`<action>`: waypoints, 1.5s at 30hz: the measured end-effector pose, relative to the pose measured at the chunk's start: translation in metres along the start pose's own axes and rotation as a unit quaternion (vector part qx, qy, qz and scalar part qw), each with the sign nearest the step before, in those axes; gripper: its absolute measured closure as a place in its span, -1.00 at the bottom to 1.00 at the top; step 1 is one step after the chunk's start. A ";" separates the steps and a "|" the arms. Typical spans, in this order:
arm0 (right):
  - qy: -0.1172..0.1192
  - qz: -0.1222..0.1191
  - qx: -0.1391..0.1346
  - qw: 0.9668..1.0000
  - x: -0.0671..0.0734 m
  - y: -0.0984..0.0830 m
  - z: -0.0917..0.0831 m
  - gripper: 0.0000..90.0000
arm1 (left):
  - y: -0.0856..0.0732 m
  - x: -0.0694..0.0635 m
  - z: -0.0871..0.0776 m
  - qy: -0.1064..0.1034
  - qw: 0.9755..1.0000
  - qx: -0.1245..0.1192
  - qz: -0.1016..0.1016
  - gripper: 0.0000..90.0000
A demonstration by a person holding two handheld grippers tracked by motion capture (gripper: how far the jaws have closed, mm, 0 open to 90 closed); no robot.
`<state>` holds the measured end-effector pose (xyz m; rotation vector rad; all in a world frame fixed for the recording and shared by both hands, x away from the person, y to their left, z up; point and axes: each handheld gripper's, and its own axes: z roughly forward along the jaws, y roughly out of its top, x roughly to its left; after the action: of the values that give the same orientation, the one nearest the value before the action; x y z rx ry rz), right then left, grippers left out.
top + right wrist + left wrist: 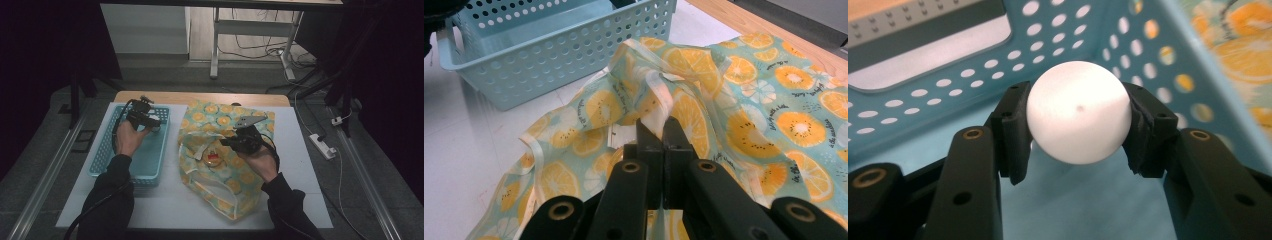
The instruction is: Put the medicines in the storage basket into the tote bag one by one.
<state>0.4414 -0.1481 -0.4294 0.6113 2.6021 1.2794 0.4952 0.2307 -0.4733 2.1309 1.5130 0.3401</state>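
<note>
A white ball sits between the pads of my left gripper, which is shut on it from both sides. That gripper hovers over the far end of a light blue perforated basket, whose holed wall rises just behind the ball. My right gripper has its jaws pressed together on the pale rim of a cloth bag printed with orange slices. From above, this gripper holds the rim of the bag up. A small round thing with a red patch lies in its mouth.
The basket and the bag rest on a white mat over a wooden table. The basket stands close to the left of the bag. A power strip and cables lie on the floor at the right.
</note>
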 end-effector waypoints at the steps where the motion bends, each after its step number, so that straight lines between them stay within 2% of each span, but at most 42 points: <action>1: 0.000 0.000 0.000 1.000 0.000 0.000 0.000 0.99 | -0.001 -0.001 -0.002 -0.001 1.000 -0.001 0.002 0.11; 7: -0.001 -0.001 -0.001 1.000 0.000 0.000 -0.001 0.99 | -0.007 -0.003 -0.011 -0.011 1.000 -0.013 0.000 0.12; 16: -0.001 -0.001 -0.001 1.000 0.000 0.000 -0.001 0.99 | -0.023 -0.006 -0.029 -0.036 0.998 -0.056 -0.013 0.12; 29: -0.001 0.000 0.002 1.000 0.000 -0.001 0.000 0.99 | -0.041 -0.016 -0.040 -0.046 0.995 -0.086 -0.003 0.11; 32: 0.000 0.000 0.002 1.000 0.000 -0.001 0.001 0.99 | -0.044 -0.018 -0.042 -0.042 0.996 -0.085 0.003 0.12; 37: -0.001 0.000 0.002 1.000 0.000 -0.001 0.000 0.99 | -0.049 -0.020 -0.051 -0.042 0.994 -0.098 0.003 0.12; 45: -0.001 0.001 -0.001 1.000 0.000 -0.001 -0.001 0.99 | -0.054 -0.027 -0.062 -0.047 0.993 -0.109 0.016 0.12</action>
<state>0.4407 -0.1493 -0.4292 0.6136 2.5978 1.2816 0.4127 0.2348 -0.4474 1.9734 1.3254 0.3913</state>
